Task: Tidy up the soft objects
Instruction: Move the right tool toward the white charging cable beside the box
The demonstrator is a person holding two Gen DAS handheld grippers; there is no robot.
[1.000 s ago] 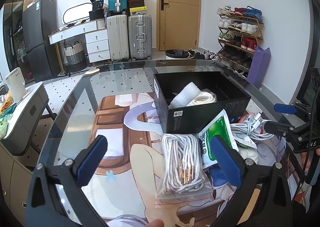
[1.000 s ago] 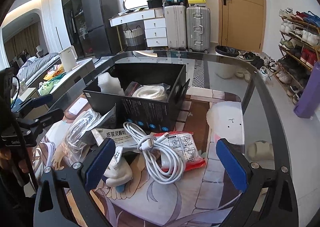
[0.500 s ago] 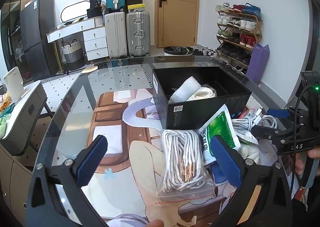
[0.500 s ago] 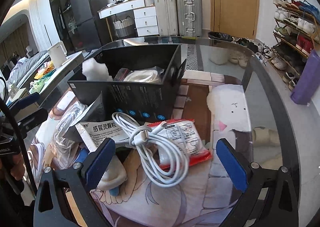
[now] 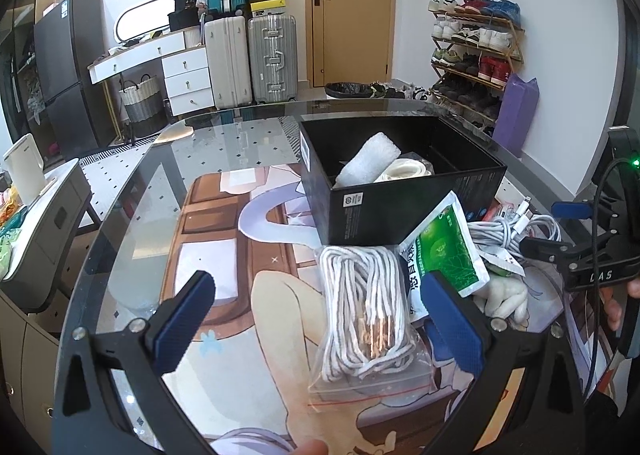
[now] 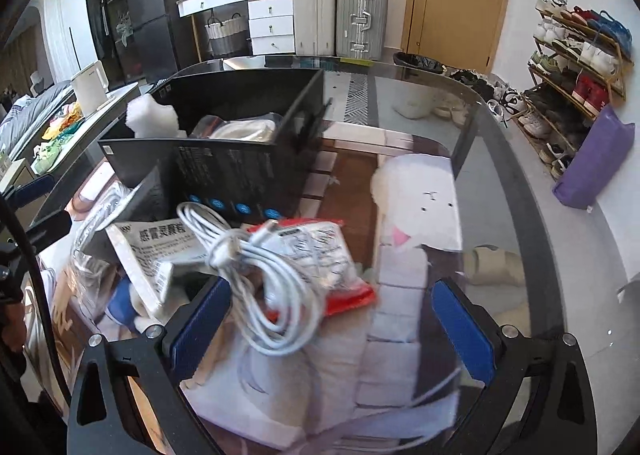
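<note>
Two spread grippers, left gripper [image 5: 320, 319] over bagged cord [image 5: 366, 315], right gripper [image 6: 328, 325] over white cable [image 6: 272, 279].

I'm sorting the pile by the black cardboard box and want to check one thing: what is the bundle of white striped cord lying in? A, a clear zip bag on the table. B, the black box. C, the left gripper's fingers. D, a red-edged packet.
A: the bundle of white striped cord sits sealed inside a clear zip bag lying on the table mat in front of the black cardboard box, between the open left gripper fingers, ungripped.
</note>
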